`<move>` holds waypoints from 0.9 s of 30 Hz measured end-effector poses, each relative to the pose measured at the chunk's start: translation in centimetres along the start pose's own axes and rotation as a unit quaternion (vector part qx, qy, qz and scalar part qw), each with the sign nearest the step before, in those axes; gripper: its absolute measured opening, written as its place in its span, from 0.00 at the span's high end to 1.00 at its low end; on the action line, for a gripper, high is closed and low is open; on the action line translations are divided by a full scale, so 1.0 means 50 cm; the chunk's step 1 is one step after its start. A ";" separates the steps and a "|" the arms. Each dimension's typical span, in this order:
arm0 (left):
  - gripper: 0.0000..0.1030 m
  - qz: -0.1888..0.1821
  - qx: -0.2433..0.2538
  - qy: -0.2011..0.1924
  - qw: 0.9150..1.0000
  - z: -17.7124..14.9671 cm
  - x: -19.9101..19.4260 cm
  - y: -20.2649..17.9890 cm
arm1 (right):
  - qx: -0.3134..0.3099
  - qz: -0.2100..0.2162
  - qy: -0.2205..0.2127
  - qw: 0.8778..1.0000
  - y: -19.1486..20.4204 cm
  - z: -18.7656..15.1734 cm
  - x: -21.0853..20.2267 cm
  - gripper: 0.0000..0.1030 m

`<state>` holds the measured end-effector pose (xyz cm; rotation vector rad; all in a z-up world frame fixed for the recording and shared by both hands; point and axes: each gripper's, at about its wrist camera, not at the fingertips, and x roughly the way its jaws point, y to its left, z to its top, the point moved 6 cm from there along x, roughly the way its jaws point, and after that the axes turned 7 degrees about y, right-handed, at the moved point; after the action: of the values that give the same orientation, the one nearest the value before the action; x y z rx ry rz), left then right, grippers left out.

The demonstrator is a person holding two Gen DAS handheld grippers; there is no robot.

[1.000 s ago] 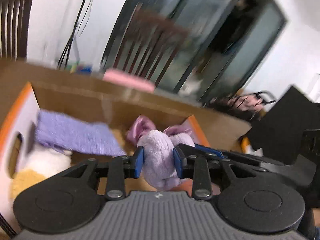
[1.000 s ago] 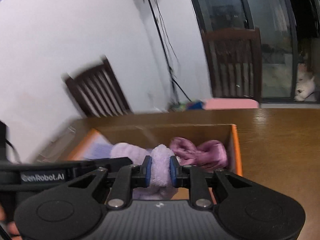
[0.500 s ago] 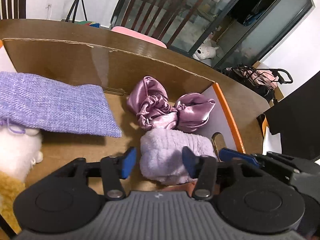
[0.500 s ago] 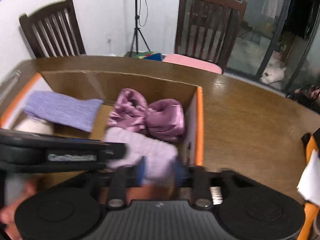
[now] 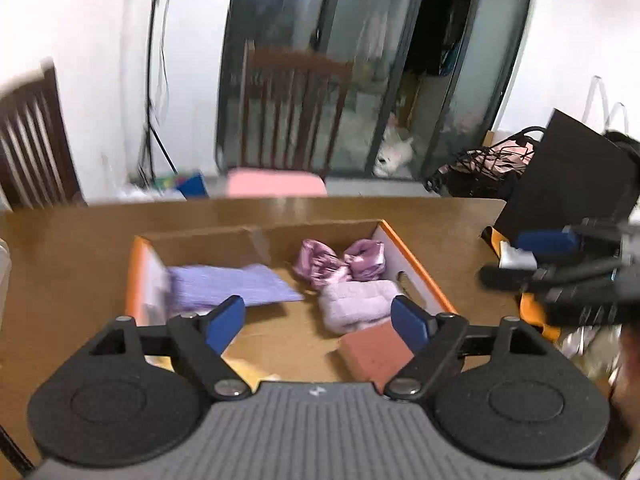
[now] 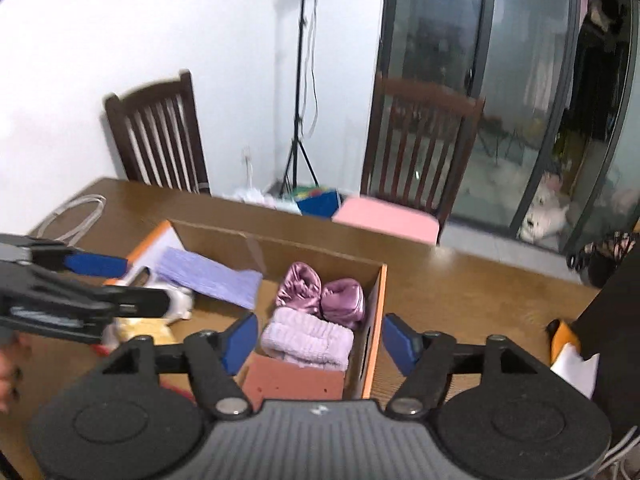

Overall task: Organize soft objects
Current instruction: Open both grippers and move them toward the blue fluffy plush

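Observation:
A lavender fluffy cloth (image 5: 356, 304) lies folded in the cardboard box (image 5: 416, 268), against a pink satin bow (image 5: 340, 264) and a red-brown block (image 5: 376, 354). A purple woven pouch (image 5: 228, 284) lies at the box's left. My left gripper (image 5: 318, 320) hovers above the box, its jaws opening with nothing between them. My right gripper (image 6: 320, 342) also hangs over the cloth (image 6: 308, 338), jaws opening and empty. From the right wrist I see the left gripper (image 6: 120, 286) over a white plush (image 6: 180, 304) and a yellow plush (image 6: 140, 330).
The box sits on a brown wooden table (image 6: 460, 292). Two dark wooden chairs (image 6: 160, 136) stand behind it, one with a pink cushion (image 6: 386, 220). A black bag (image 5: 568, 184) stands at the table's right end. A white cable (image 6: 76, 216) lies at far left.
Both grippers let go of the lavender cloth, which now rests in the box. Both have opened wide and risen back from the box.

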<state>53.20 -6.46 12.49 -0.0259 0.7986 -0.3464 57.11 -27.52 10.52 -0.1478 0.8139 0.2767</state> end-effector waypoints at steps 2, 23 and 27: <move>0.16 0.013 0.013 -0.023 1.000 -0.024 -0.059 0.001 | -0.002 0.004 -0.024 1.000 0.003 -0.014 -0.049 0.25; 0.00 0.078 -0.035 -0.111 0.990 -0.559 -0.285 -0.001 | 0.077 0.025 -0.171 0.982 0.154 -0.574 -0.225 0.03; 0.00 0.081 -0.036 -0.104 0.991 -0.571 -0.295 0.017 | 0.062 0.019 -0.153 0.986 0.167 -0.601 -0.217 0.03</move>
<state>23.80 2.02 2.66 -0.0633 0.6018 -0.1588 26.59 -28.67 -2.12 0.0278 0.5263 0.2763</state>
